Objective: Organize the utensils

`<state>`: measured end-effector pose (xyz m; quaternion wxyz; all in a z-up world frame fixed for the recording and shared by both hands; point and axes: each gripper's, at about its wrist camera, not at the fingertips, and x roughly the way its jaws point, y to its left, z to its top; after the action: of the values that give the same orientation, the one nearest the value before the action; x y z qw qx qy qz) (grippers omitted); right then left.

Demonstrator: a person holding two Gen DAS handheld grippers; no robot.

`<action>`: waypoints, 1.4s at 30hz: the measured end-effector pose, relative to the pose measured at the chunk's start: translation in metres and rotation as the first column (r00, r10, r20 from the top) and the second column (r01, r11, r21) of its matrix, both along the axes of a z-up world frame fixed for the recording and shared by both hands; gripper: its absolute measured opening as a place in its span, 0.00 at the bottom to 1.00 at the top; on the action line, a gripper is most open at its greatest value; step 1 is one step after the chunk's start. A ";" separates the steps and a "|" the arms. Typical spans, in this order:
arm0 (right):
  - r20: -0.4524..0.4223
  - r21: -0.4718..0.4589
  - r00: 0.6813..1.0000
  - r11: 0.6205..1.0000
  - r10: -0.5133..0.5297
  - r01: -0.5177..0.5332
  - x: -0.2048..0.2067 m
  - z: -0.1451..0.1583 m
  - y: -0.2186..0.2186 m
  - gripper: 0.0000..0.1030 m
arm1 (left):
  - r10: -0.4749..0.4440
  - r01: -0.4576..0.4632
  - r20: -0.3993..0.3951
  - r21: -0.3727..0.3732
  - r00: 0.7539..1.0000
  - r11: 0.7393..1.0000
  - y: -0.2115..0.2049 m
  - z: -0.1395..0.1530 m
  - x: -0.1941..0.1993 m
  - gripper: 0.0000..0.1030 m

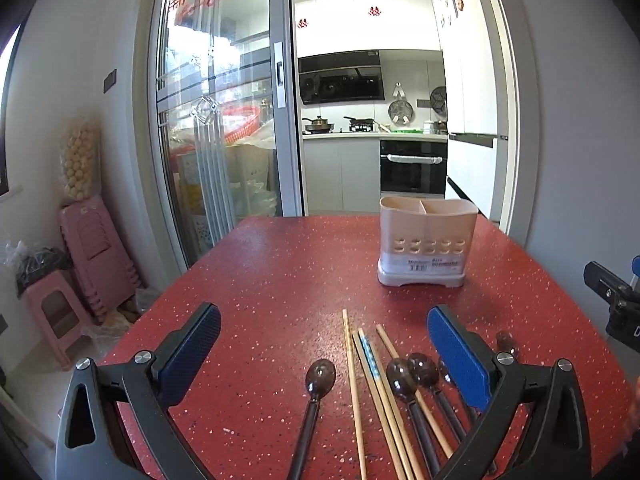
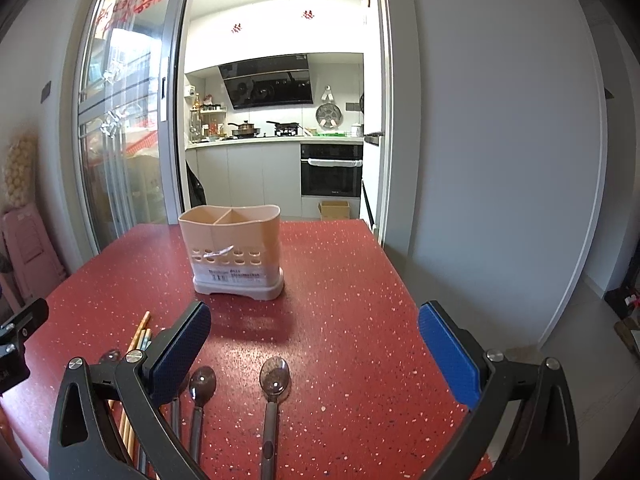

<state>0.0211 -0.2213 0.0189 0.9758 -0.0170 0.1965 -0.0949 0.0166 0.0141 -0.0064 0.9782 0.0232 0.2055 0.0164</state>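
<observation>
A beige two-compartment utensil holder [image 1: 427, 240] [image 2: 234, 254] stands upright on the red speckled table [image 1: 280, 280] [image 2: 340, 300], with nothing in it that I can see. Several wooden chopsticks [image 1: 374, 392] [image 2: 138, 336] and dark translucent spoons [image 1: 320, 376] [image 2: 274, 376] lie flat near the front edge. My left gripper [image 1: 324, 354] hovers open above the chopsticks and spoons. My right gripper [image 2: 314, 346] hovers open over one lone spoon, with another spoon [image 2: 202, 384] by its left finger. Neither gripper holds anything.
Stacked pink stools [image 1: 96, 256] stand on the floor left of the table. A sliding glass door [image 1: 216, 120] and a kitchen doorway lie behind the table. The right gripper's body [image 1: 616, 300] shows at the left view's right edge. A white wall [image 2: 500, 140] flanks the table's right side.
</observation>
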 end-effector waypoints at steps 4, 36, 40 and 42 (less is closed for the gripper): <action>-0.003 0.004 1.000 1.000 -0.005 0.005 0.000 -0.001 0.000 1.00 | 0.000 0.000 -0.005 -0.008 1.000 1.000 0.002 -0.001 0.000 1.00; -0.006 0.011 1.000 1.000 -0.014 0.014 0.000 -0.008 0.003 1.00 | 0.001 -0.002 -0.029 -0.031 1.000 1.000 0.006 -0.005 0.003 1.00; -0.006 0.012 1.000 1.000 -0.014 0.014 -0.001 -0.009 0.003 1.00 | 0.001 -0.002 -0.030 -0.032 1.000 0.999 0.006 -0.006 0.003 1.00; -0.005 0.013 1.000 1.000 -0.017 0.017 -0.001 -0.009 0.003 1.00 | 0.001 -0.002 -0.030 -0.032 1.000 0.999 0.006 -0.006 0.002 1.00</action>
<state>0.0200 -0.2186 0.0099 0.9745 -0.0094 0.1997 -0.1019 0.0191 0.0199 -0.0123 0.9753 0.0077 0.2204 0.0137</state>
